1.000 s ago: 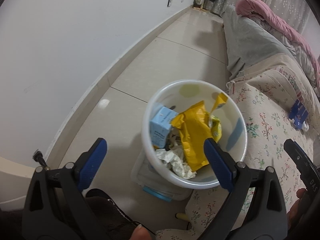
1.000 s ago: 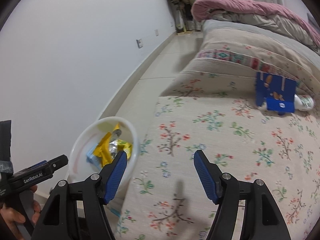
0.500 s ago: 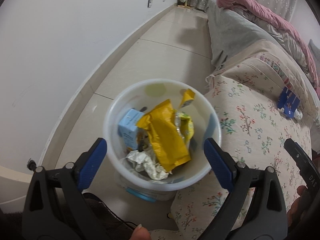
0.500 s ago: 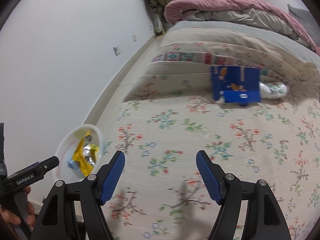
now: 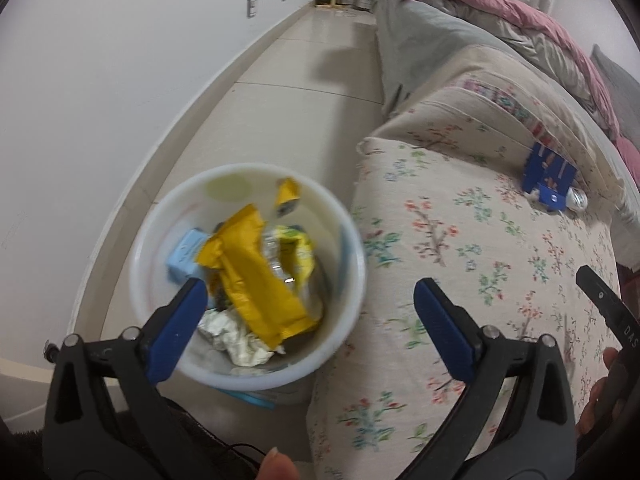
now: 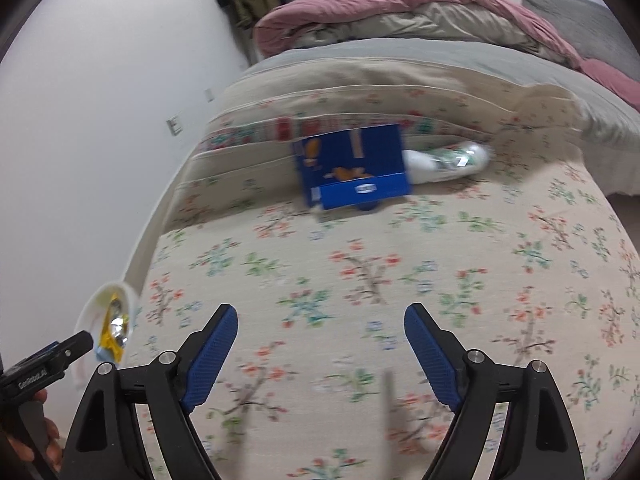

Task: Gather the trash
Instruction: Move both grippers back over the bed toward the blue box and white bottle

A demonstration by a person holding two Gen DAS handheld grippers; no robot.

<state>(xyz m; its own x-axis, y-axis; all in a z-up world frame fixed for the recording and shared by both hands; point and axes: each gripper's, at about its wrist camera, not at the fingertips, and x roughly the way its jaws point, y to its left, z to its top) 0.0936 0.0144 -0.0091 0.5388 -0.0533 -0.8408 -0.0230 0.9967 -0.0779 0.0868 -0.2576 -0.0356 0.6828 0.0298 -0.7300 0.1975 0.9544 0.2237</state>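
Observation:
A white round bin (image 5: 158,232) stands on the floor beside the bed, holding a yellow wrapper (image 5: 256,276), a light blue carton (image 5: 185,254) and crumpled paper (image 5: 236,338). My left gripper (image 5: 310,300) hangs open above the bin's right rim, empty. On the floral bedspread (image 6: 360,272) a blue cardboard box (image 6: 354,168) lies against the folded blanket, with a white plastic bottle (image 6: 448,162) on its side just right of it. My right gripper (image 6: 320,344) hovers over the bedspread in front of the box, its jaws opening with nothing between them. The bin (image 6: 90,314) also shows at that view's left edge.
A white wall (image 5: 100,80) runs along the left, with tiled floor (image 5: 288,92) between it and the bed. A pink and beige duvet (image 6: 400,16) is heaped at the bed's far end. A hand (image 5: 604,384) holds the other gripper at the right edge.
Both views swung toward the bed. The bin slid left and lower in the left wrist view. The blue box and bottle came nearer and more central for the right gripper, whose jaws widened.

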